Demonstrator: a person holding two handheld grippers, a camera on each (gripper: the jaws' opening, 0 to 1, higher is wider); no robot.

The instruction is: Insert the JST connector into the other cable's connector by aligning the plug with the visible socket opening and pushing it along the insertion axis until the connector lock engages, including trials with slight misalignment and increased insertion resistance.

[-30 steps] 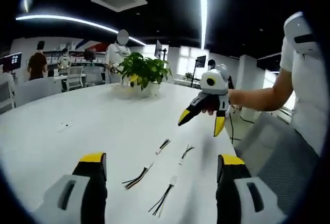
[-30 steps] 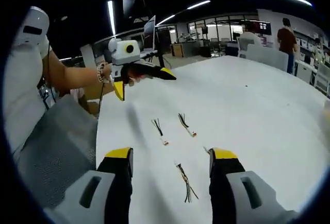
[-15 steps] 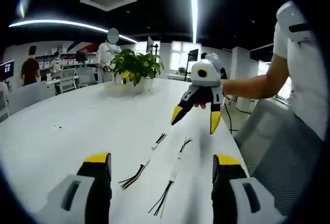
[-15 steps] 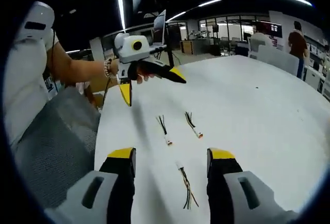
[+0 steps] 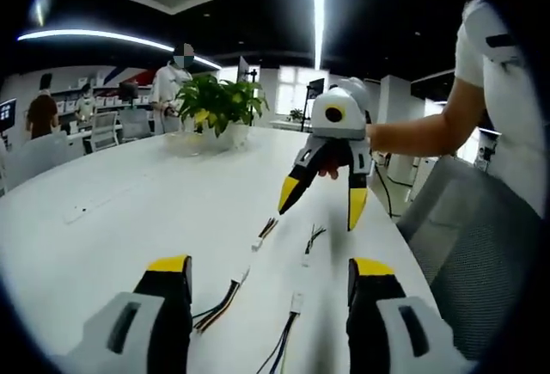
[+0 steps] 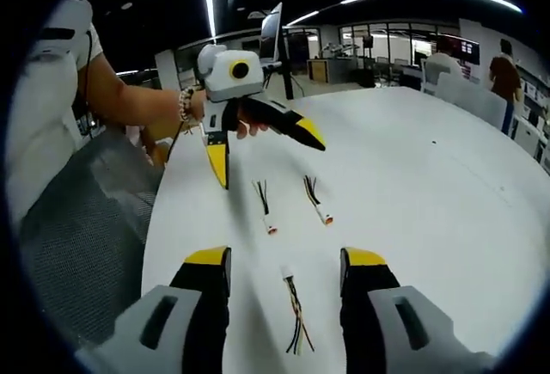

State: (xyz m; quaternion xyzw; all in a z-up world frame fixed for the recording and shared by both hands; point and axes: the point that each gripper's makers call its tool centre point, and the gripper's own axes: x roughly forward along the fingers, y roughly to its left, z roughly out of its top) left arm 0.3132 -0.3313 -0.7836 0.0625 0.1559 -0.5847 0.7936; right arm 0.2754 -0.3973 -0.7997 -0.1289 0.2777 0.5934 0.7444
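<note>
Your left gripper (image 5: pixel 266 284) has its jaws spread wide and empty, hovering low over the white table (image 5: pixel 112 211); it has dropped closer over the last second, so the cables look nearer. Your right gripper (image 6: pixel 284 275) is likewise agape, nothing held. Four short wire leads lie on the table: in the left gripper view, a multicolour lead (image 5: pixel 219 303) near-left, a JST lead (image 5: pixel 288 335) between the jaws, and two farther leads (image 5: pixel 268 232) (image 5: pixel 311 241) under the right gripper's yellow tips. The right gripper has also swung in toward the far pair. A potted plant (image 5: pixel 215 107) sits far back. Nothing picked yet; you're in approach, so grasp both connectors next.
</note>
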